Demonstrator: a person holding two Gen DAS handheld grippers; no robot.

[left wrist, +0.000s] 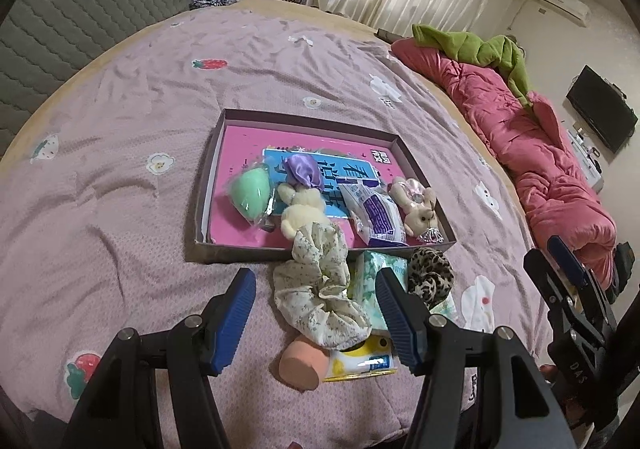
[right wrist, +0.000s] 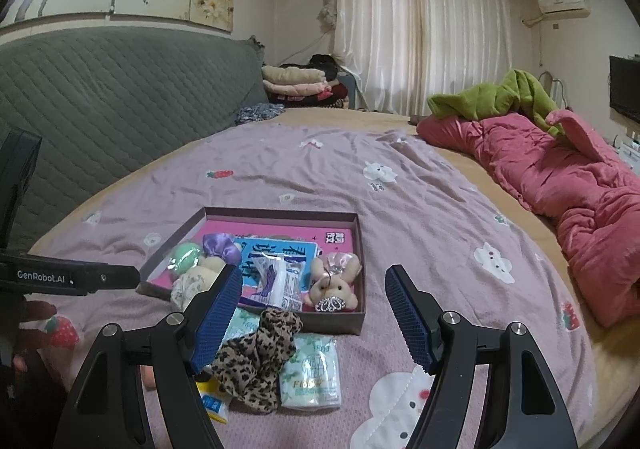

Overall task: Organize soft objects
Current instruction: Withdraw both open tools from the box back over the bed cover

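Left gripper (left wrist: 316, 313) spread wide and empty, floral scrunchie (left wrist: 320, 289) on the bedspread (left wrist: 120, 177) between its pads – draped over the box (left wrist: 320, 249) rim, right gripper (right wrist: 314, 323) also spread, leopard scrunchie (right wrist: 256, 361) below its left pad, tissue pack (right wrist: 312, 373) between.

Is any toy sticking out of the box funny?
Yes. The cream teddy bear lies inside the box, but its floral dress flops over the near wall onto the bed. The leopard scrunchie and tissue pack lie outside, on the blanket just in front of the box.
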